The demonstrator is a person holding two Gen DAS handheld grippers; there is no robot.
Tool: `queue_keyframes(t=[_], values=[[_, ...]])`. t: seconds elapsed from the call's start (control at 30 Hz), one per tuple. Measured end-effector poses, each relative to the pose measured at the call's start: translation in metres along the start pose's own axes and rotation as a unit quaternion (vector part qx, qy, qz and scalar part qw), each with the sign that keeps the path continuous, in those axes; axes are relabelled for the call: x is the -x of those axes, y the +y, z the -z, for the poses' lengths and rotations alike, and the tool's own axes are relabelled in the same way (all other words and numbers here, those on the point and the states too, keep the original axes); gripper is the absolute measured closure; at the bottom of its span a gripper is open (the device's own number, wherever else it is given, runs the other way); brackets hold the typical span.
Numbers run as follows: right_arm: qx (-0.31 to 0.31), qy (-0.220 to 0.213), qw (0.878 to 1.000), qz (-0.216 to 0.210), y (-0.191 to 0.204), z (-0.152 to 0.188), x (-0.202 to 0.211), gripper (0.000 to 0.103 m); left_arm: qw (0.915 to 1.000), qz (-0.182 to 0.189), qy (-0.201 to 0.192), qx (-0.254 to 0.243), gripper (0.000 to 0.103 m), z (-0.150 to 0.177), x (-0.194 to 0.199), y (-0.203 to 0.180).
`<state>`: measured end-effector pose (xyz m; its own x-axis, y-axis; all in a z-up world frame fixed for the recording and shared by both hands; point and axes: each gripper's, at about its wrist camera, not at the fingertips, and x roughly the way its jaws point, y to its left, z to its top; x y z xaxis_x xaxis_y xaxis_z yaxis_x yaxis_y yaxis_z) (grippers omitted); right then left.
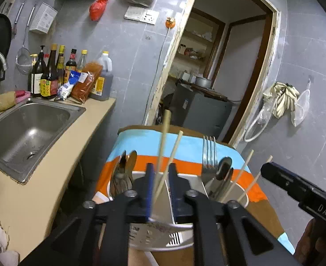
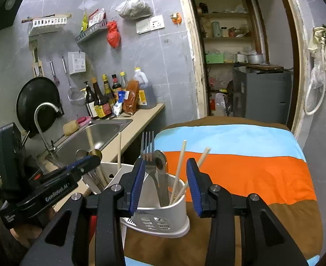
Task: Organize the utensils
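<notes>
A white plastic utensil holder (image 2: pixel 163 217) with several compartments stands on a striped cloth (image 2: pixel 240 173). Its right compartment holds a fork (image 2: pixel 147 148), a spoon (image 2: pixel 160 161) and two chopsticks (image 2: pixel 180 166). The left compartment holds spoons (image 1: pixel 127 166). My left gripper (image 1: pixel 160 179) hovers over the middle compartment, its jaws a little apart around two chopsticks (image 1: pixel 167 148) that stand between them. My right gripper (image 2: pixel 165 181) is open and empty, its fingers on either side of the right compartment. The left gripper also shows in the right wrist view (image 2: pixel 83 164).
A steel sink (image 1: pixel 25 130) with a tap (image 2: pixel 43 119) is on the left in a beige counter. Sauce bottles (image 1: pixel 52 75) stand behind it. An open doorway (image 1: pixel 218 71) to a storeroom lies ahead. Bags and racks hang on the tiled wall.
</notes>
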<state>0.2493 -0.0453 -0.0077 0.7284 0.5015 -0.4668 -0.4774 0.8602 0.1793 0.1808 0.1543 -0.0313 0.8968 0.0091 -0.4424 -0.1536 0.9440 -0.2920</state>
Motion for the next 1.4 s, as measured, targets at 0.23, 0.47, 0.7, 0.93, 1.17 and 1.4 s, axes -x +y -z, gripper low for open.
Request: queue_keyframes(t=[0.23,0.47,0.7,0.93,1.17,1.4], values=[[-0.010,-0.009,1.000,0.013,-0.009,0.001,0.018,0.060,0.9999,0.001,-0.003,0.014,0.056,0.002,0.015,-0.003],[-0.034,-0.028,0.998,0.044,-0.034,0.008,0.054,0.045,0.9998,0.005,-0.014,0.014,0.032,0.001,0.043,-0.015],[-0.040,-0.051,0.995,0.075,-0.058,0.016,0.106,0.022,0.9999,0.008,-0.008,0.002,0.009,0.009,0.079,-0.038],[-0.035,-0.057,0.993,0.098,-0.075,0.032,0.158,0.007,0.9998,0.004,0.004,-0.019,0.003,0.030,0.113,-0.064],[-0.029,-0.055,0.993,0.101,-0.085,0.045,0.197,0.001,0.9989,-0.020,-0.014,-0.039,0.002,0.049,0.149,-0.083],[-0.033,-0.060,0.992,0.102,-0.089,0.063,0.231,0.001,0.9973,-0.046,-0.033,-0.047,0.001,0.059,0.180,-0.094]])
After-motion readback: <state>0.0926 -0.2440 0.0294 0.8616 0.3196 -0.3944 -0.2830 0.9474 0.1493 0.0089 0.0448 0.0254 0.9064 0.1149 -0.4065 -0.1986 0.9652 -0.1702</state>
